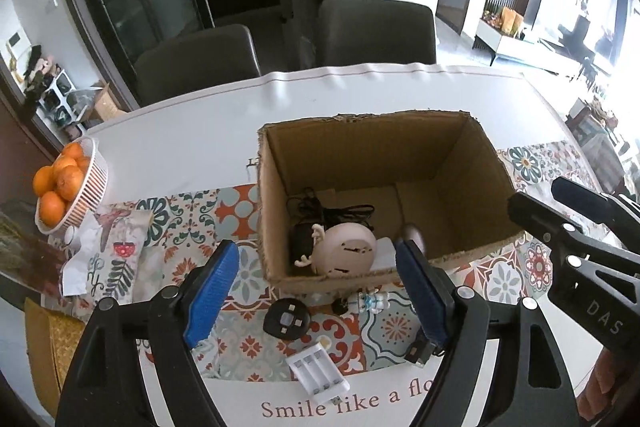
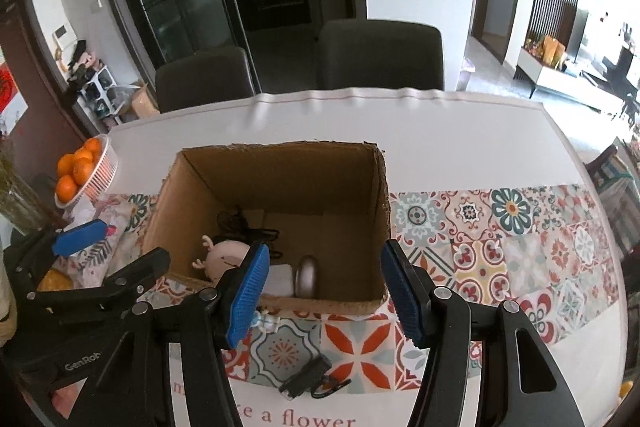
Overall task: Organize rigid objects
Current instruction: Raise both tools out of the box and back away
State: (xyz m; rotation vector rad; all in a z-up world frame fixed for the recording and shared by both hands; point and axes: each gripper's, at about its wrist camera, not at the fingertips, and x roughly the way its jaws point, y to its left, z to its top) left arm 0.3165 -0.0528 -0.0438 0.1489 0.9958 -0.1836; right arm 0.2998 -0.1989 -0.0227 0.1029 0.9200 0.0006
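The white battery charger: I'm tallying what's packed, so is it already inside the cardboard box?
No, the white battery charger lies on the patterned mat in front of the cardboard box, outside it.

Brown cardboard box [image 1: 360, 163]; tabletop [image 1: 192, 131] white with a red-teal floral tile runner [image 2: 520, 227]; blue-padded black left claw [image 1: 316, 291]; oranges [image 1: 60, 183] at 9 o'clock.
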